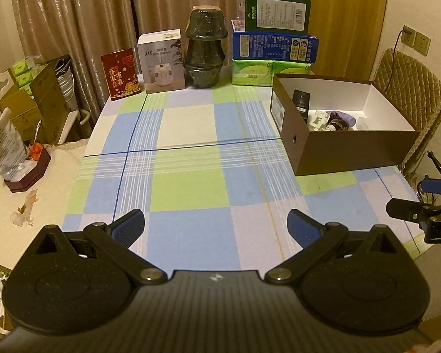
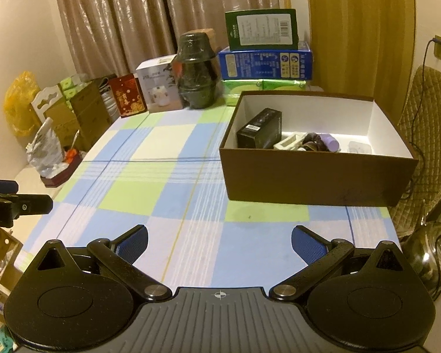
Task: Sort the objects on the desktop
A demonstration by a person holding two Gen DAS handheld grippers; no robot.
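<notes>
A brown open box (image 1: 350, 150) (image 2: 314, 179) with a white inside stands on the right of the checked tablecloth (image 1: 188, 161) (image 2: 150, 176). Inside lie a black carton (image 2: 260, 129) (image 1: 301, 101), a white piece (image 2: 289, 142), a dark bunched item (image 2: 311, 144), a purple tube (image 2: 330, 142) (image 1: 348, 119) and a clear item (image 2: 358, 147). My left gripper (image 1: 216, 228) is open and empty above the near cloth. My right gripper (image 2: 219, 242) is open and empty, near the box's front wall. The right gripper shows at the right edge of the left wrist view (image 1: 420, 206). The left gripper shows at the left edge of the right wrist view (image 2: 14, 200).
Along the far edge stand a red card box (image 1: 120, 73), a white humidifier box (image 1: 161, 61), stacked dark bowls (image 1: 204, 47), and green and blue cartons on tissue packs (image 1: 275, 32). A padded chair (image 1: 408, 88) is at the right. Cardboard boxes and bags (image 1: 23, 108) clutter the left.
</notes>
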